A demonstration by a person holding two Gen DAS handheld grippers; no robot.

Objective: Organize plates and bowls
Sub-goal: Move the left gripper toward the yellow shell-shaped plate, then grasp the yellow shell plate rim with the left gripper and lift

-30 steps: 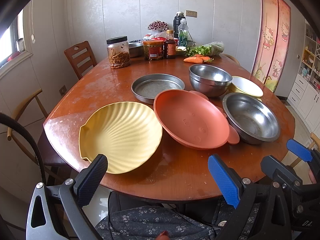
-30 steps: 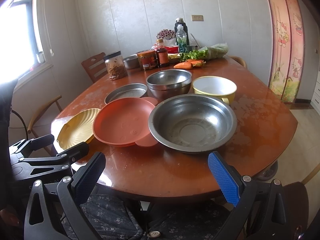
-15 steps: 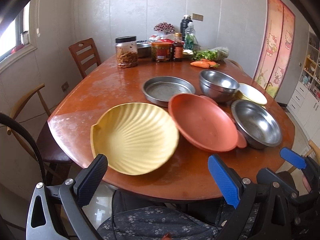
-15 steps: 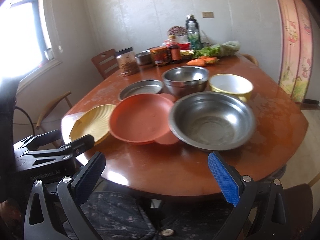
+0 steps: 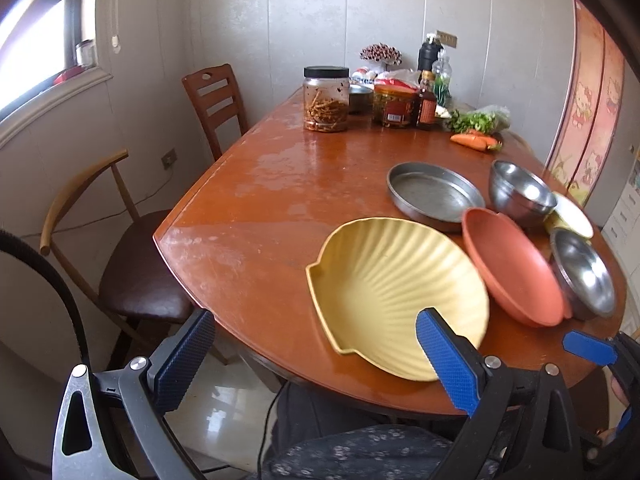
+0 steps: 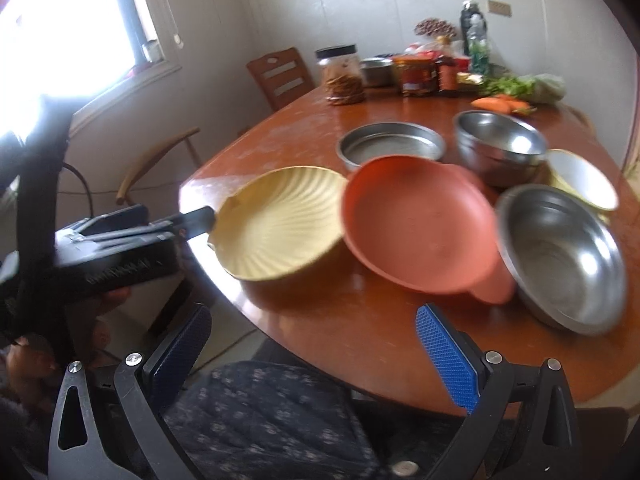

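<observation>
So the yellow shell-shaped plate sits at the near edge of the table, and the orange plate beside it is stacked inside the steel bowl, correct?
Not quite. The orange plate lies on the table, beside the steel bowl, as the right wrist view shows. The yellow shell-shaped plate is at the near edge.

both wrist views low at table (image 5: 280, 184) edge, sharing the dishes

The wooden table (image 5: 280, 208) was glossy, its varnish worn cloudy in patches. The yellow shell-shaped plate (image 5: 392, 292) looked like matt plastic, ribbed – the terracotta plate (image 5: 512, 264) was smooth and equally dull. Two steel bowls (image 5: 584, 272) (image 5: 520, 192) shone brightly (the flat metal pan (image 5: 434, 194) was duller, brushed grey). The grippers' blue finger pads (image 5: 444, 356) had a fine knurled texture on black plastic frames – with bare metal bolts.
</observation>
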